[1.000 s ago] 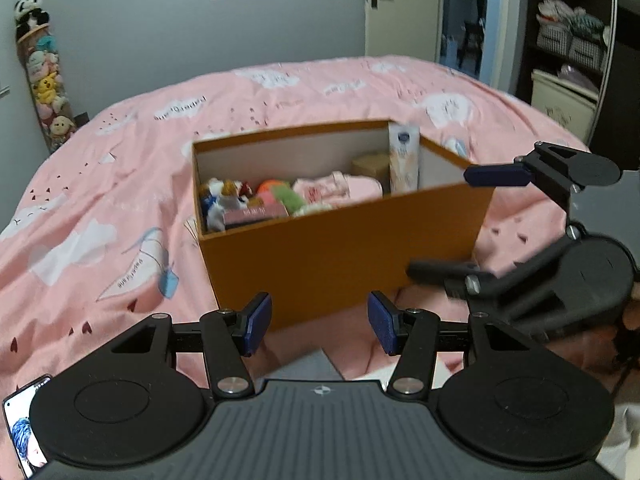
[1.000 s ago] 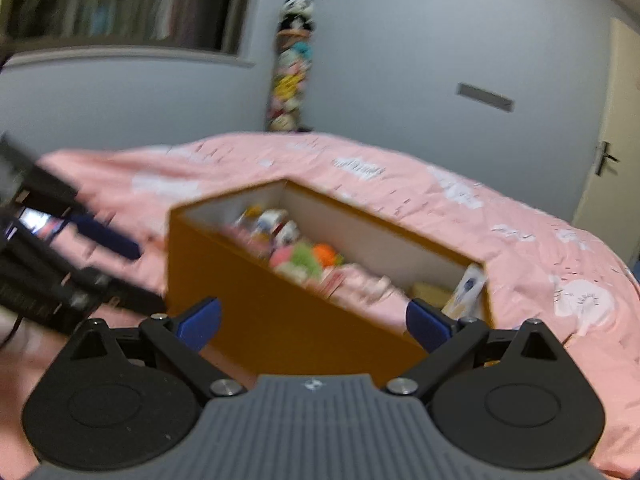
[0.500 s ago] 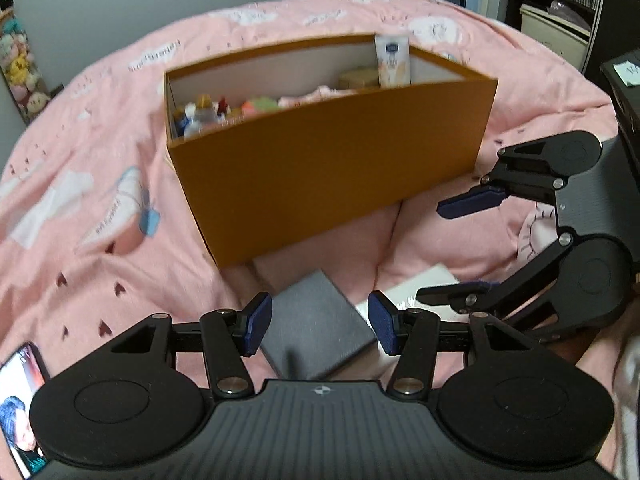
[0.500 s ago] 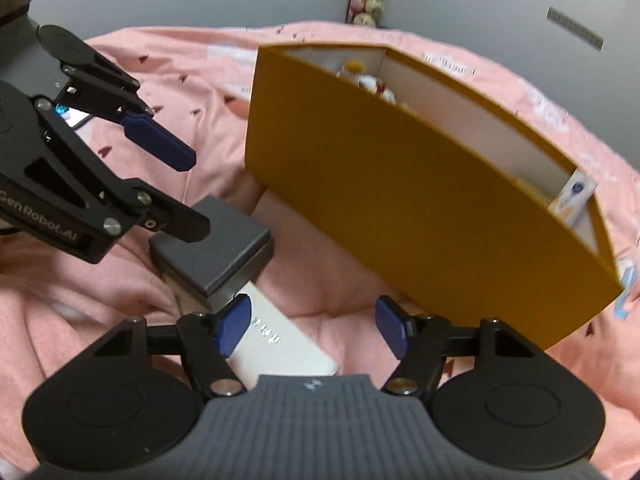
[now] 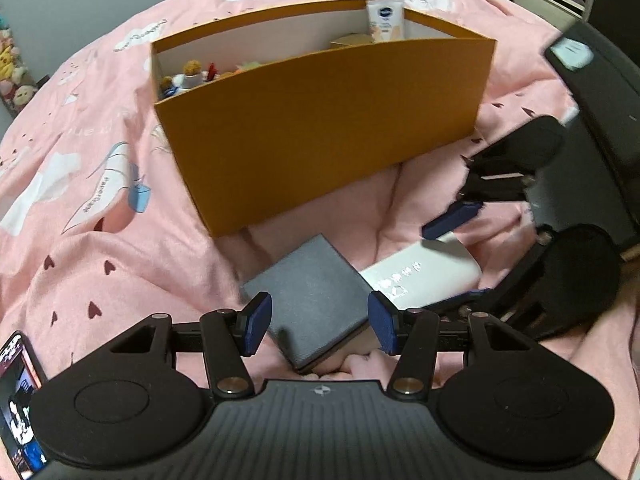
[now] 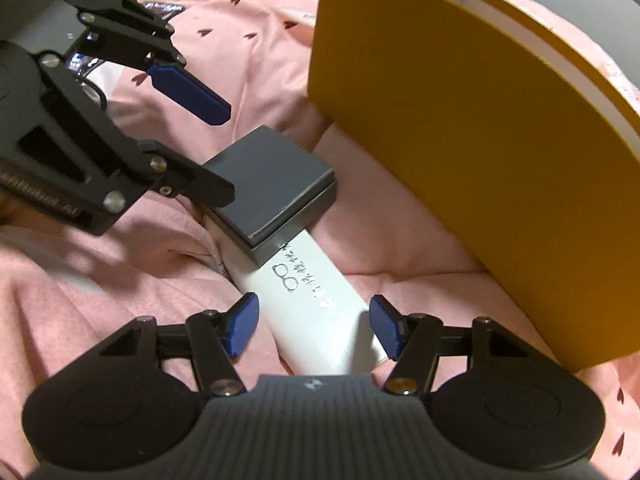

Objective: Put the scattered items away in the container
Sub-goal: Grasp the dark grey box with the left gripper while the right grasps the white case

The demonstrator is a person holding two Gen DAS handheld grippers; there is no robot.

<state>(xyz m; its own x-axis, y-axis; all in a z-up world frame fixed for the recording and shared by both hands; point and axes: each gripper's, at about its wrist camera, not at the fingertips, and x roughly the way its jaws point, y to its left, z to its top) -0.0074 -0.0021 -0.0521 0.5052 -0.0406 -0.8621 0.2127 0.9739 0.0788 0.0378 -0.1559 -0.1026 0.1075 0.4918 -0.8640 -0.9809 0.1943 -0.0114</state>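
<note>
An orange box (image 5: 320, 120) stands on the pink bed and holds small toys and a white tube. It also shows in the right wrist view (image 6: 480, 140). A flat grey box (image 5: 316, 300) lies in front of it, partly on a white glasses case (image 5: 424, 280). My left gripper (image 5: 318, 326) is open, its fingers on either side of the grey box (image 6: 268, 188). My right gripper (image 6: 314, 330) is open, its fingers on either side of the white case (image 6: 320, 308).
A phone (image 5: 20, 404) with a lit screen lies on the pink bedspread (image 5: 80, 200) at the lower left. Plush toys (image 5: 12, 76) hang on the wall at far left. Dark furniture (image 5: 600, 92) stands at the right.
Both grippers have dropped from box height down toward the bed. The left one has come over the grey box, the right one over the white case.
</note>
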